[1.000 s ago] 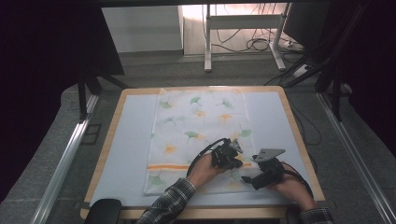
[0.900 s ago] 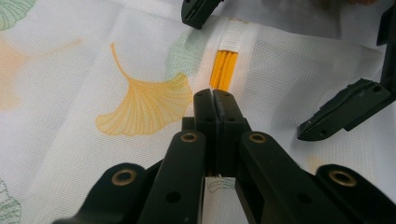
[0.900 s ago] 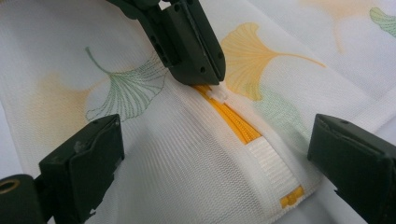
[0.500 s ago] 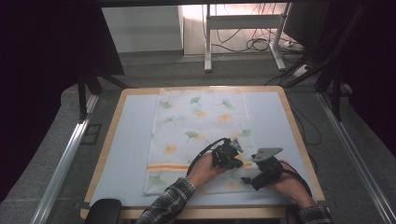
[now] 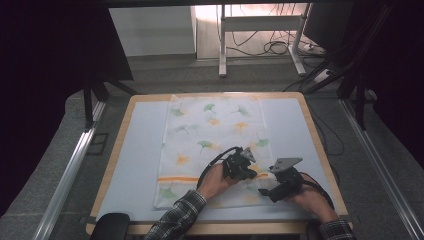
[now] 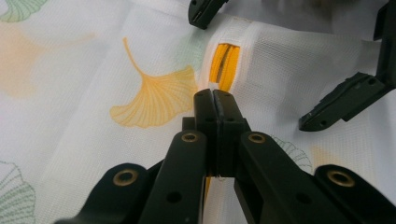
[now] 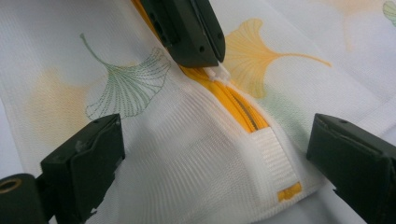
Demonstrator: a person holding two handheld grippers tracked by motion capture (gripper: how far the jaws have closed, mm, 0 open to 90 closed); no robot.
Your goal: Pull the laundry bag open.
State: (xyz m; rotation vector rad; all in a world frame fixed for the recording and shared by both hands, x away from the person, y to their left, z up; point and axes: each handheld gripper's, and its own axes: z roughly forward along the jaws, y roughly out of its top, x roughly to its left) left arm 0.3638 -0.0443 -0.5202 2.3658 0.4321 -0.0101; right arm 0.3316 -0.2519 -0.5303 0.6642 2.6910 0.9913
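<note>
A white mesh bag [image 5: 215,135] printed with ginkgo leaves lies flat on the table. An orange zipper [image 7: 233,105] runs across its near end. My left gripper [image 5: 251,173] is shut on the white zipper pull [image 7: 217,73], close to the zipper's end; in the left gripper view its jaws [image 6: 213,99] are pressed together over the orange zipper [image 6: 224,65]. My right gripper [image 7: 219,158] stands open, one jaw on each side of the bag's corner and the white end tab [image 7: 275,156], with neither pad pressing the fabric. In the high view the right gripper [image 5: 267,189] sits just right of the left one.
The bag rests on a pale blue mat with a wooden rim [image 5: 320,150]. The person's forearms come in from the near edge. Bare mat lies left and right of the bag. Metal rails [image 5: 70,170] run beside the table.
</note>
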